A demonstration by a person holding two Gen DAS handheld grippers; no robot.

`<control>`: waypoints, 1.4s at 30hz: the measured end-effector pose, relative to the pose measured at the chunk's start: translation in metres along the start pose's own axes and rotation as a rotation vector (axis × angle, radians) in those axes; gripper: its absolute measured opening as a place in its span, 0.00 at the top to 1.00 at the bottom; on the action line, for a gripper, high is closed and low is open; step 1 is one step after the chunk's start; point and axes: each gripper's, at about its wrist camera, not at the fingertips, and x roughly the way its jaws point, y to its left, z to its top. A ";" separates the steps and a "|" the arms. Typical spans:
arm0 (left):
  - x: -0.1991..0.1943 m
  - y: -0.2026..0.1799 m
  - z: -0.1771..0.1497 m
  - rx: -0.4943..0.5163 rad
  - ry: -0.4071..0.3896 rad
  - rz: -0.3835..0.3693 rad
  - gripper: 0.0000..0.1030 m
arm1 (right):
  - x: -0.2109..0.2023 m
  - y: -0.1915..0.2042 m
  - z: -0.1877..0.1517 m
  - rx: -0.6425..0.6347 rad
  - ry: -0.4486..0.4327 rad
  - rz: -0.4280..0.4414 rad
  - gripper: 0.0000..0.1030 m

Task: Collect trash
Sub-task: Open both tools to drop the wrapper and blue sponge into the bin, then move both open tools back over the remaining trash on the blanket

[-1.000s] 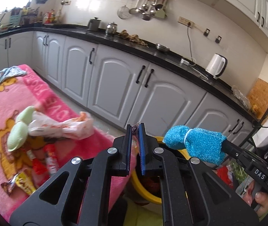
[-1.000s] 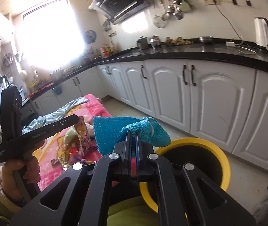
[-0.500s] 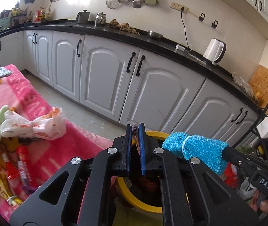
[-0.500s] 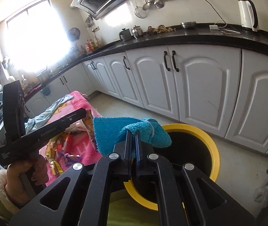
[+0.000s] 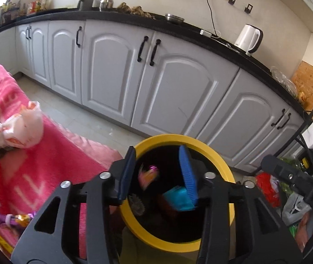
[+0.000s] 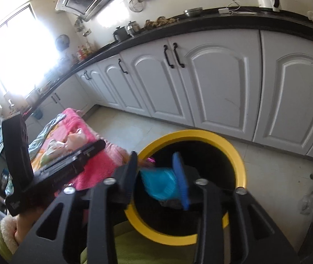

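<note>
— What's around you?
— White cabinets (image 5: 116, 70) behind, the pink blanket (image 5: 46, 154) beside the yellow bin (image 5: 222, 167).
— And your tongs?
— My left gripper (image 5: 157, 173) and right gripper (image 6: 156, 173) both gape above it; blue cloth (image 6: 158, 182) and pink wrapper (image 5: 148, 175) are blurred inside its rim.

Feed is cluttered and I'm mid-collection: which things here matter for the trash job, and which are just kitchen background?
Job:
yellow bin
blue cloth, dropping in
pink wrapper, dropping in
white plastic bag on pink blanket
left tongs, right tongs, both open

Background:
kettle
cabinets
steel bowl
</note>
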 end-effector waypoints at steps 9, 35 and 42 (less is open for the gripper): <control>-0.008 0.010 -0.004 -0.017 0.004 0.017 0.30 | 0.002 -0.005 0.001 0.000 -0.021 -0.036 0.47; -0.101 0.062 0.004 -0.106 -0.150 0.115 0.11 | -0.018 0.041 0.000 -0.140 -0.142 -0.080 0.13; -0.129 0.082 0.000 -0.132 -0.191 0.151 0.11 | -0.026 0.070 -0.003 -0.214 -0.170 -0.051 0.09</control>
